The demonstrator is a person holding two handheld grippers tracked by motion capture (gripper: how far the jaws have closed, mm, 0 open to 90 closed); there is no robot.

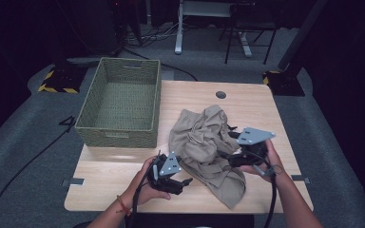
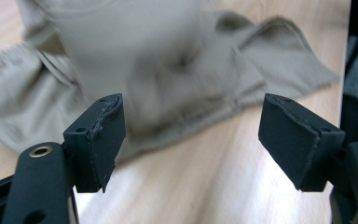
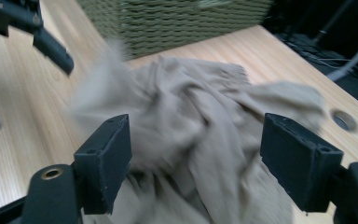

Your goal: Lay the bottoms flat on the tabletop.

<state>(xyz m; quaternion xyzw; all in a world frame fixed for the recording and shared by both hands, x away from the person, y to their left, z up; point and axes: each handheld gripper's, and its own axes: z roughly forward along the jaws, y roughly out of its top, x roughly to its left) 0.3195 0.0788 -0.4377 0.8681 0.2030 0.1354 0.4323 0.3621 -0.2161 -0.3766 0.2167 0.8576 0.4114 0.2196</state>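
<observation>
**Crumpled garment between spread jaws**

The crumpled beige cloth garment (image 1: 205,145) lies on the light wooden table (image 1: 114,180), beside the woven green basket (image 1: 120,100). Left gripper (image 1: 184,183) and right gripper (image 1: 232,135) are spread, pinching nothing. Opposite edges should be pinched firmly, then lifted together.

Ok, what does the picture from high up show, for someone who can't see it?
A crumpled tan cloth lies on a wooden table, with a person's left gripper and right gripper on either side of it. An empty green woven basket sits at the table's far left.
</observation>
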